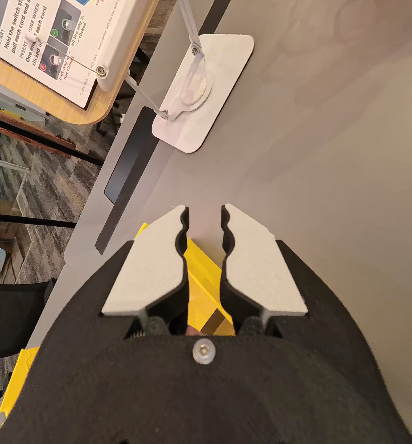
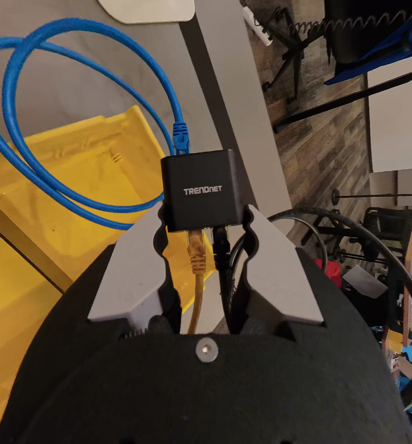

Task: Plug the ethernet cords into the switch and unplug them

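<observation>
Below me the grey bench [image 1: 320,168] and a yellow bin [image 2: 56,192] fill most of the view. My right claw [image 2: 203,213] is clamped on the black switch [image 2: 200,189], held up over the bin's edge. A blue cord [image 2: 80,72], orange cord [image 2: 196,254] and black cord [image 2: 220,249] sit in its ports, so unplugging looks next. My left claw [image 1: 205,209] hangs apart and empty; it should come across and pinch one plug.
</observation>
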`<state>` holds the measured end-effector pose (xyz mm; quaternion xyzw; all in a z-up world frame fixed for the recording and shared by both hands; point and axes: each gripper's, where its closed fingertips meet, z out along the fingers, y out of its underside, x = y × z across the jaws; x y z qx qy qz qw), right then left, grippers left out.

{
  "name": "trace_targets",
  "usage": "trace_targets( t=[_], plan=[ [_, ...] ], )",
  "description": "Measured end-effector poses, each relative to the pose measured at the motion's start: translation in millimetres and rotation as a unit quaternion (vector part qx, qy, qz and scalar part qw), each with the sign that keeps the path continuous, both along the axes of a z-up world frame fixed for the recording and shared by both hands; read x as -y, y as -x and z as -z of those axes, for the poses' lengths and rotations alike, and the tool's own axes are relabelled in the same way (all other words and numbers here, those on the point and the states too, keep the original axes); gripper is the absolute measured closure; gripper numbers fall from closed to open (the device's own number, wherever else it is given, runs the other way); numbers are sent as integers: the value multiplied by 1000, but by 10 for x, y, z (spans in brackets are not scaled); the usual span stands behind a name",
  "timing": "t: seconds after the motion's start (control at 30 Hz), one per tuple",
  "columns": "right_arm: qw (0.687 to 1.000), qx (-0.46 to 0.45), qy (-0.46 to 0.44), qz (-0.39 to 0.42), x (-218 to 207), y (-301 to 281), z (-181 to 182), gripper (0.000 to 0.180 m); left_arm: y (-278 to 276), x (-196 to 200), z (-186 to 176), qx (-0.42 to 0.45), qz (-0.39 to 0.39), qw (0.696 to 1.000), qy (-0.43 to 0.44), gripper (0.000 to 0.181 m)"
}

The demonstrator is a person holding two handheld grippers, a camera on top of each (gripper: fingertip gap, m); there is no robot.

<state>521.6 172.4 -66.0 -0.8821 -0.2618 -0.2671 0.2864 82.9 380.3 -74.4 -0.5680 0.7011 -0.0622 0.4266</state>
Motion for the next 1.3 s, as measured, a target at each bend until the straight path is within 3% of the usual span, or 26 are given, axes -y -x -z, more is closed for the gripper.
trace_targets(
  t=[0.37,0.7,1.0,1.23,1.3],
  plan=[
    [997,0,80,-10,111,46,669,118,-13,20,36,-5,3,1000,-3,156],
    [969,19,241,42,363,-71,1448,118,-8,21,61,-8,4,1000,-3,156],
    [935,-9,337,107,516,-44,1422,115,12,4,40,-13,2,1000,-6,155],
    [895,-75,408,164,859,246,1082,103,22,-19,78,-20,-1,1000,0,155],
    [897,-70,403,166,905,312,927,108,24,-18,85,-23,-1,1000,-2,154]
  ],
)
